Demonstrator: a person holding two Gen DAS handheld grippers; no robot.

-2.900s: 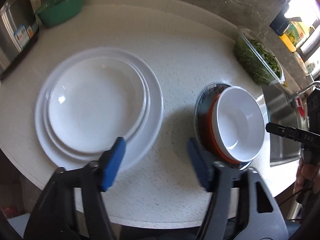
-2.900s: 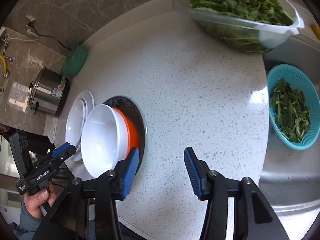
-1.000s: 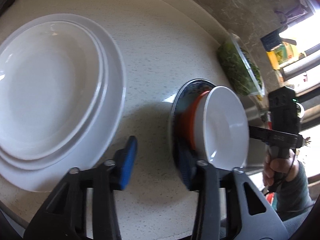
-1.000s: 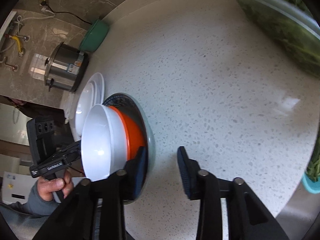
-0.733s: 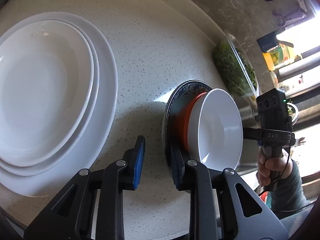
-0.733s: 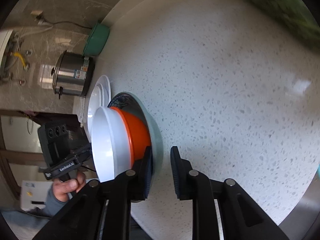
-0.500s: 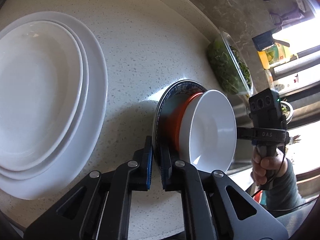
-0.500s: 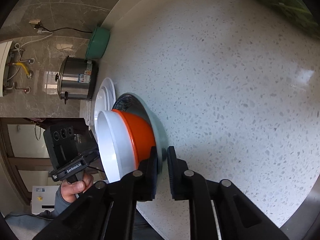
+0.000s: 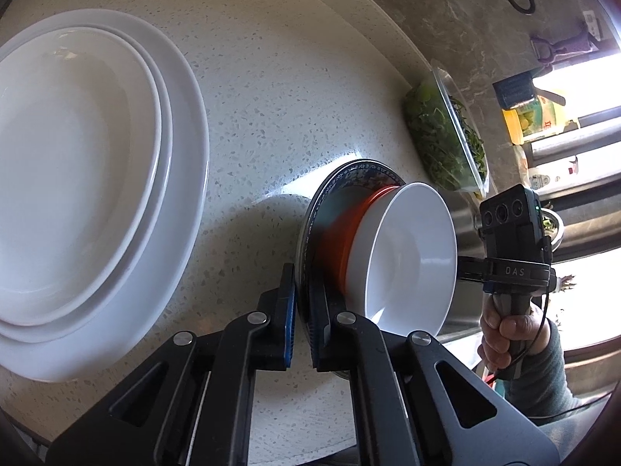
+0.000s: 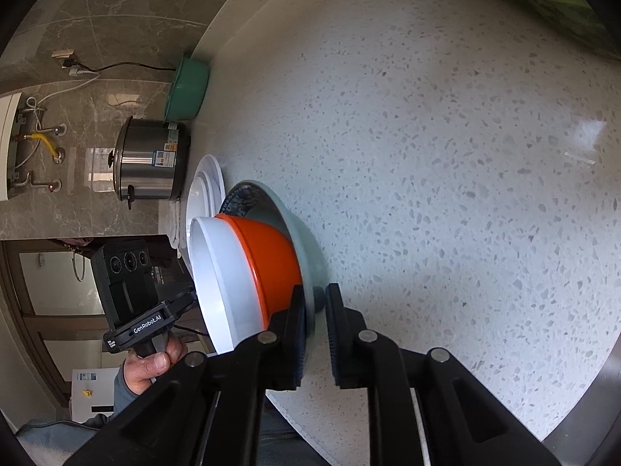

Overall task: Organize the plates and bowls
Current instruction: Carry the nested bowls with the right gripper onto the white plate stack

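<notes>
On the speckled counter [image 9: 295, 77], the broad stack of white plates [image 9: 77, 178] is the anchor for everything else. Just beside that stack, on the side toward the sink, sits the blue-patterned plate [image 9: 351, 173], carrying an orange bowl [image 10: 271, 256] with a white bowl [image 9: 411, 256] nested inside it. Farther from the white plates, along the wall, a clear tub of greens [image 9: 446, 139] waits; on their far side, in the right wrist view, stand a steel cooker [image 10: 149, 163] and a green basin [image 10: 186, 89].

Both tools have the patterned plate by its rim. The left gripper [image 9: 300, 322] is pinched onto the edge nearest the white plates, its blue pads squeezed to either face of the rim. The right gripper [image 10: 314, 330] is clamped on the opposite edge, jaws nearly together with the rim between them.

I judge the step in hand to be securing this loaded plate for a two-handed carry. The next move likely calls for an even, level lift, then a set-down onto the white stack, keeping the nested bowls from sliding.
</notes>
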